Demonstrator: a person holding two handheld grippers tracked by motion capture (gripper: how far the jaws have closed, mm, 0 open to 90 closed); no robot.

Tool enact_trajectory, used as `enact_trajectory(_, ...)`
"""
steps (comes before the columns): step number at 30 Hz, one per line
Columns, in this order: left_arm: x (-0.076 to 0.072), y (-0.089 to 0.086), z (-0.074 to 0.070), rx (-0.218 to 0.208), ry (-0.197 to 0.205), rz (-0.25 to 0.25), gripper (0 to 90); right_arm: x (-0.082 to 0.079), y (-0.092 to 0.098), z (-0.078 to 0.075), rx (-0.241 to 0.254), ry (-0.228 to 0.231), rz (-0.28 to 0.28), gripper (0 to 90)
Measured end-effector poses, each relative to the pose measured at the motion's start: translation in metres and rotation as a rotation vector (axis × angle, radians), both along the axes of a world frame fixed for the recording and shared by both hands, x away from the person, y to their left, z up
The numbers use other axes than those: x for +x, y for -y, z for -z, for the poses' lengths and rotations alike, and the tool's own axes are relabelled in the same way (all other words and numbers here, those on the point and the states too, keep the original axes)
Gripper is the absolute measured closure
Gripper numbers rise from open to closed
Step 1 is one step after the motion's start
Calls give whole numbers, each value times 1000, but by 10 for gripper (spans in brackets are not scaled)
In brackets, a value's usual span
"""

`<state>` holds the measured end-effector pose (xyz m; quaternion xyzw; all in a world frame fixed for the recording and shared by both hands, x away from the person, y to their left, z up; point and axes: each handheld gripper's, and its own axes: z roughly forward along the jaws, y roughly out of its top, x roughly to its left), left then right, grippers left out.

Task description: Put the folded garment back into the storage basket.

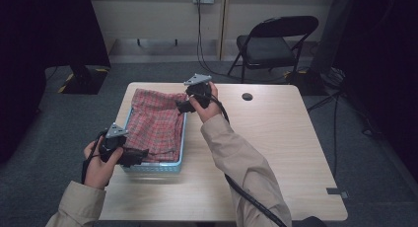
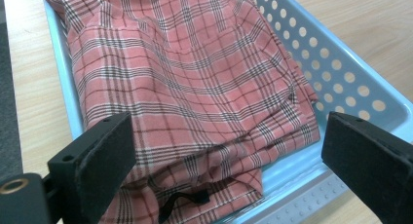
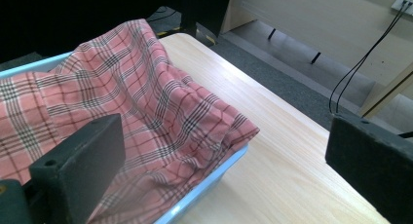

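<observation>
A red plaid cloth (image 1: 155,121) lies crumpled in a light blue perforated basket (image 1: 183,138) on the left part of the wooden table (image 1: 276,153). My left gripper (image 1: 138,155) is at the basket's near left corner, open, its jaws pointing across the cloth. In the left gripper view the cloth (image 2: 195,73) fills the basket (image 2: 336,73) between the wide-apart jaws of the left gripper (image 2: 226,121). My right gripper (image 1: 180,107) hovers open at the basket's far right corner. In the right gripper view the cloth (image 3: 122,83) drapes over the basket rim (image 3: 214,177) ahead of the right gripper (image 3: 224,126).
A round black hole (image 1: 247,96) sits in the tabletop's far middle. A black folding chair (image 1: 276,39) stands behind the table, with cables (image 1: 199,34) down the wall. The table's right half is bare wood.
</observation>
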<state>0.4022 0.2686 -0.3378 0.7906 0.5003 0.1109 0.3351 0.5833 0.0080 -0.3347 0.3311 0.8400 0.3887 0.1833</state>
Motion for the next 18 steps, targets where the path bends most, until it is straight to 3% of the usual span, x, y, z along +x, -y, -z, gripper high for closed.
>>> enact_trajectory(18,1,8,1,-4,1,0,48,-7,11,-4,15,1,-28,1)
